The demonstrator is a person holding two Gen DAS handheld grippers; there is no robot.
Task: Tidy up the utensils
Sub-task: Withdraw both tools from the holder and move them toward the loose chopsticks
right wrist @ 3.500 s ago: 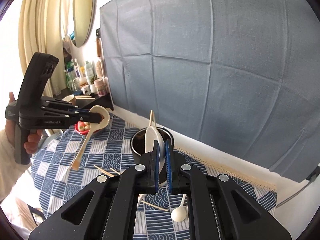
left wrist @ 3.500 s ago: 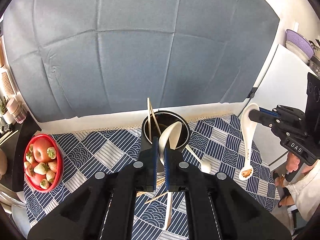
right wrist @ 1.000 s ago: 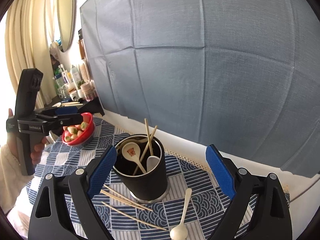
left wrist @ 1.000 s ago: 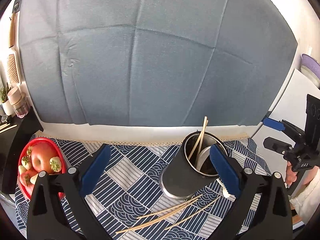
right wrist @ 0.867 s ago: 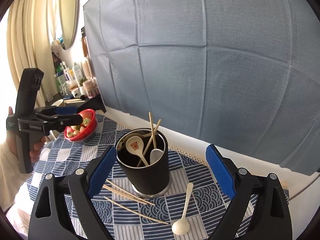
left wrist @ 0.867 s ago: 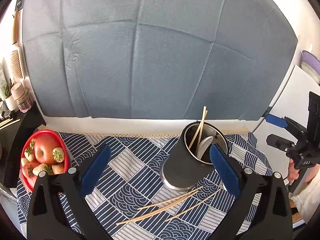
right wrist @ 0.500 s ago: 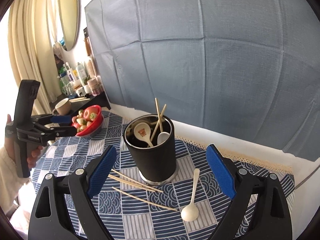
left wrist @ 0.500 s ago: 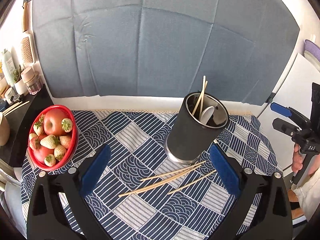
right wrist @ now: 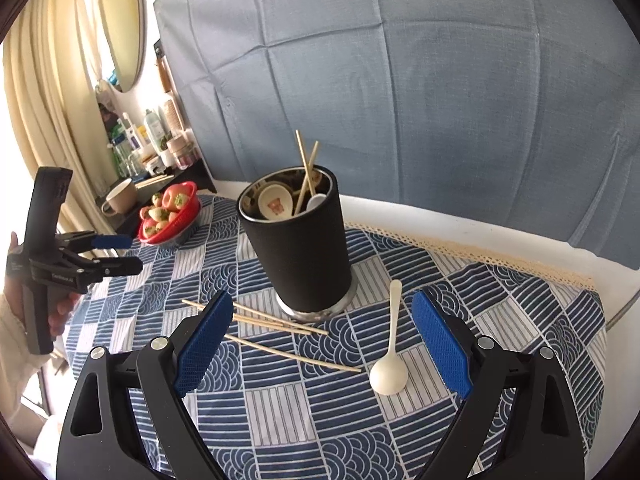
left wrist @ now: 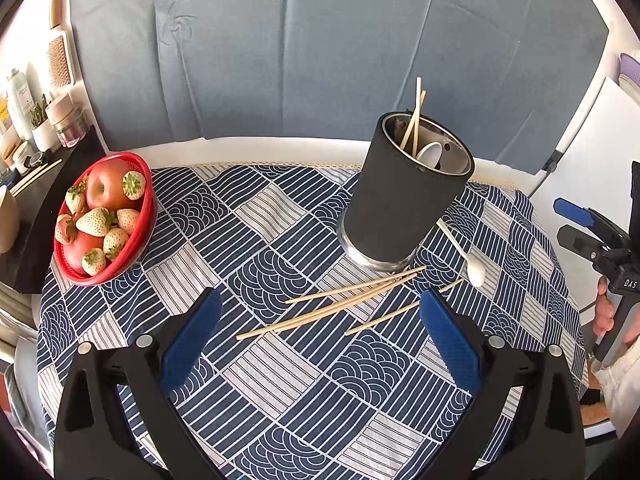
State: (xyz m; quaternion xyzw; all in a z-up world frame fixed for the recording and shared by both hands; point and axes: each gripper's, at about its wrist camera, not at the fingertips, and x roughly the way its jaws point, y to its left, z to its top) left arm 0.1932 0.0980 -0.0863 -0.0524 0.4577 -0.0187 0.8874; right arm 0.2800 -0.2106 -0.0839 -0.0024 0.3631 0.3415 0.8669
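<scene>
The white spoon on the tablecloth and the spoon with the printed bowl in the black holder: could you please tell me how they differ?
The white spoon lies flat on the tablecloth, beside the black holder; the printed spoon stands inside that holder, bowl up. The white spoon is plain; the printed spoon carries a small reddish picture in its bowl. The white spoon shows its whole slim handle; the printed spoon's handle is hidden in the holder. Both are pale, with rounded bowls.

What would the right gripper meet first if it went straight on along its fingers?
Probably the patterned tablecloth, between the loose chopsticks and the white spoon; depth is unclear. The right gripper is open and empty.
</scene>
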